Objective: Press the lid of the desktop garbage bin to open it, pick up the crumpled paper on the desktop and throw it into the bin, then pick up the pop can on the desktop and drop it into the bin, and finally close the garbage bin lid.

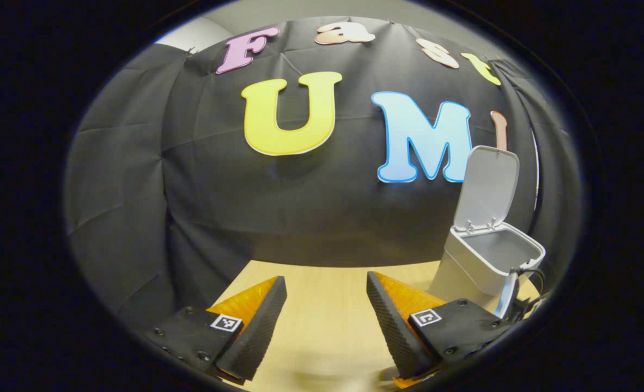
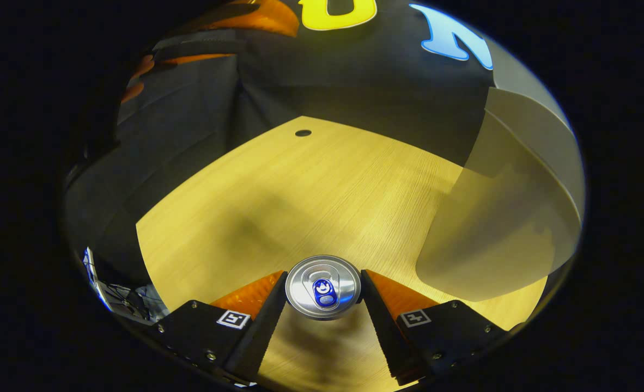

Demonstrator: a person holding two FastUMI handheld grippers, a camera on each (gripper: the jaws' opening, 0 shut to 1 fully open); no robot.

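Wood desktop (image 2: pixel 311 190), black cloth wall (image 1: pixel 300 218); bin (image 1: pixel 485 261) lid up.

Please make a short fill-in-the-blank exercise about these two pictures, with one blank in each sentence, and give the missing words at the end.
1. The lid of the garbage bin stands ____.
2. The right claw has its fingers on both sides of the ____.
3. The left claw is open and holds ____.
4. The pop can is seen from above, and the tab on its top is ____ in colour.

Missing words: open; pop can; nothing; blue
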